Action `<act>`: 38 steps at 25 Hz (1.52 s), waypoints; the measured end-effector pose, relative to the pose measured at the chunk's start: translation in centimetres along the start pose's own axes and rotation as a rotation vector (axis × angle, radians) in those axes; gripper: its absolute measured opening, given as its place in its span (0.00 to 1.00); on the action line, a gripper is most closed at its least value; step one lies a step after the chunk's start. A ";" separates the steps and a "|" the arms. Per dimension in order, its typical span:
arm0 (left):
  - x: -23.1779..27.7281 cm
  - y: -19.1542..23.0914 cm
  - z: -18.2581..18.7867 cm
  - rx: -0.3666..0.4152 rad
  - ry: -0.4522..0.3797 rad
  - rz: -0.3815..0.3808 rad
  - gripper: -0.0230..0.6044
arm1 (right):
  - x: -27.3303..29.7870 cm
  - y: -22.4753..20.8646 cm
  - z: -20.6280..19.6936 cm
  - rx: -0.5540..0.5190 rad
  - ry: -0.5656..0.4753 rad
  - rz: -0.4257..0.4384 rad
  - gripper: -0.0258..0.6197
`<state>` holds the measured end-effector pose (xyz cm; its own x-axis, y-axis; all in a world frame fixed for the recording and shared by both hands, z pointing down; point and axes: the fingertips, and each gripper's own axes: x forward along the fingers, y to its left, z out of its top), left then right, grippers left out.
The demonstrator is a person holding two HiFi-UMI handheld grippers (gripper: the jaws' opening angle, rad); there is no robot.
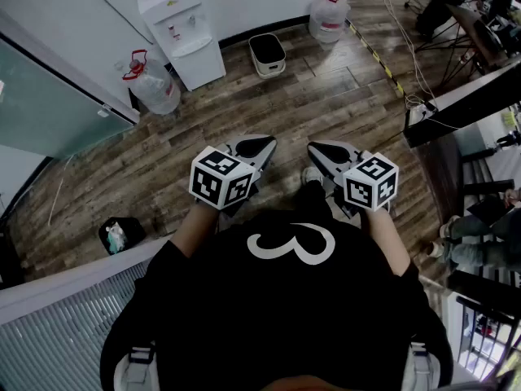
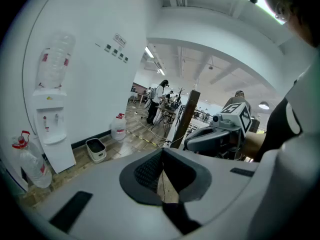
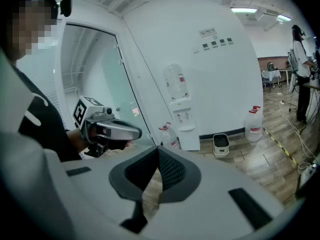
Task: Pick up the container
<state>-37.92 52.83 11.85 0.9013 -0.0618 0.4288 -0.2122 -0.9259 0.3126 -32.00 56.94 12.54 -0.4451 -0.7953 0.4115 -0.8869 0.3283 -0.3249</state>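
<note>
A small white bin [image 1: 267,54] with a dark lining stands on the wooden floor by the far wall; it also shows in the left gripper view [image 2: 96,150] and the right gripper view [image 3: 220,144]. Both grippers are held side by side at waist height, well short of it. My left gripper [image 1: 264,142] is shut and empty, its jaws meeting with nothing between them [image 2: 161,156]. My right gripper [image 1: 313,147] is likewise shut and empty [image 3: 157,154].
A white water dispenser [image 1: 183,31] stands left of the bin, with a water jug [image 1: 153,84] beside it and another jug [image 1: 329,15] to the bin's right. Cables and a desk [image 1: 464,104] lie at the right, a glass wall [image 1: 49,96] at the left.
</note>
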 end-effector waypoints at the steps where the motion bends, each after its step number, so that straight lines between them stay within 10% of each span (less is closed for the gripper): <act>1: 0.2 0.1 0.1 -0.001 -0.001 0.000 0.06 | 0.1 -0.2 0.1 -0.002 0.001 0.002 0.08; 14: 5.8 3.5 2.1 -0.041 0.030 0.017 0.06 | 2.5 -6.3 1.8 0.054 -0.010 0.075 0.08; 38: 29.2 15.8 12.8 -0.167 0.075 0.101 0.07 | 8.1 -33.2 9.6 0.126 0.046 0.184 0.08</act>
<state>-10.13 31.65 18.43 0.8431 -0.1176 0.5248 -0.3653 -0.8414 0.3983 -4.95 34.70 18.47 -0.6056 -0.7030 0.3727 -0.7692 0.3972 -0.5006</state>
